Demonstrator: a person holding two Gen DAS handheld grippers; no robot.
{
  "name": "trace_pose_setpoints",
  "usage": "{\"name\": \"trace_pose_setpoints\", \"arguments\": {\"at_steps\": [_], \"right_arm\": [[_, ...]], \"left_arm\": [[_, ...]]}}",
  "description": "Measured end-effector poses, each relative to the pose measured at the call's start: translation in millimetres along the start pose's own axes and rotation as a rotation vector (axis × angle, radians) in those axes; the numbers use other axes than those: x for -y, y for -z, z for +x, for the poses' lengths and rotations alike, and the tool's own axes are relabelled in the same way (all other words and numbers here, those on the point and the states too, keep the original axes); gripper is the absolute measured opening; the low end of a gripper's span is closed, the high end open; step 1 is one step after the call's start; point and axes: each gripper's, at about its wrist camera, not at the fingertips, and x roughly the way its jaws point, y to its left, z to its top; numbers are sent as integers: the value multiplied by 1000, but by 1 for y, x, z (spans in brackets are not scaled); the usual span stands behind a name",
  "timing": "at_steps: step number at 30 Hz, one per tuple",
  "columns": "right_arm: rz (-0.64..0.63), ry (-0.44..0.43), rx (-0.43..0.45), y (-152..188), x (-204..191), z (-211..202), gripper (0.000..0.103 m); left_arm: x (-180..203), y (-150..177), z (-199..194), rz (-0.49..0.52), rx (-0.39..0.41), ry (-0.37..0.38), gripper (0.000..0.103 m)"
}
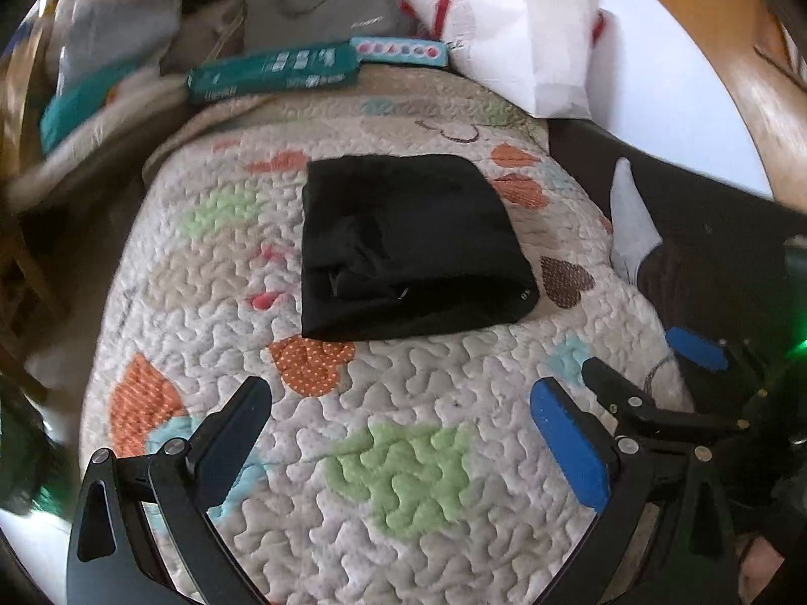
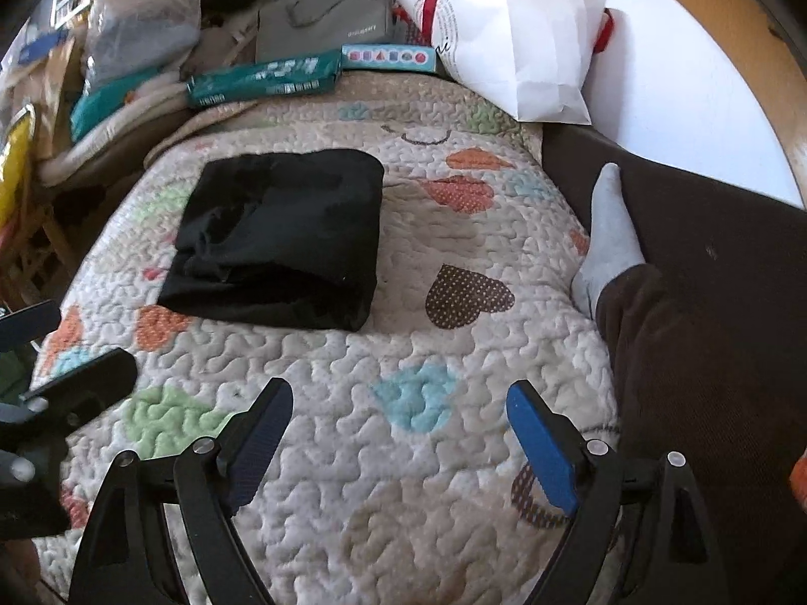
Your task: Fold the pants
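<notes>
The black pants [image 1: 403, 247] lie folded into a compact rectangle on the quilted heart-pattern bedspread [image 1: 403, 454]. In the right wrist view the pants [image 2: 282, 242] sit up and to the left. My left gripper [image 1: 401, 403] is open and empty, held above the quilt short of the pants. My right gripper [image 2: 398, 406] is open and empty too, over the quilt to the right of the pants. Its fingers [image 1: 696, 348] show at the right edge of the left wrist view. The left gripper's fingers [image 2: 80, 378] show at the left edge of the right wrist view.
A person's leg in dark trousers with a grey sock [image 2: 610, 237] rests along the quilt's right edge. At the far edge lie a teal package [image 2: 262, 78], a grey bag [image 2: 323, 20], a white paper bag [image 2: 514, 35] and piled clutter [image 2: 136, 35].
</notes>
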Motion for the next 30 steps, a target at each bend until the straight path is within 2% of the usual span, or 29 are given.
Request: {"name": "trace_pose_setpoints", "arguments": {"at_steps": [3, 7, 14, 21, 30], "right_arm": [[3, 24, -45, -9, -4, 19, 91], [1, 25, -70, -12, -13, 37, 91], [-50, 14, -65, -18, -32, 53, 91], [-60, 3, -62, -14, -33, 59, 91], [-49, -11, -39, -13, -33, 53, 91]], "left_arm": [[-15, -5, 9, -55, -13, 12, 102], [-25, -10, 17, -71, -33, -15, 102], [-32, -7, 36, -98, -79, -28, 102], [-38, -2, 53, -119, -117, -48, 102], [-33, -1, 41, -66, -61, -107, 102]]}}
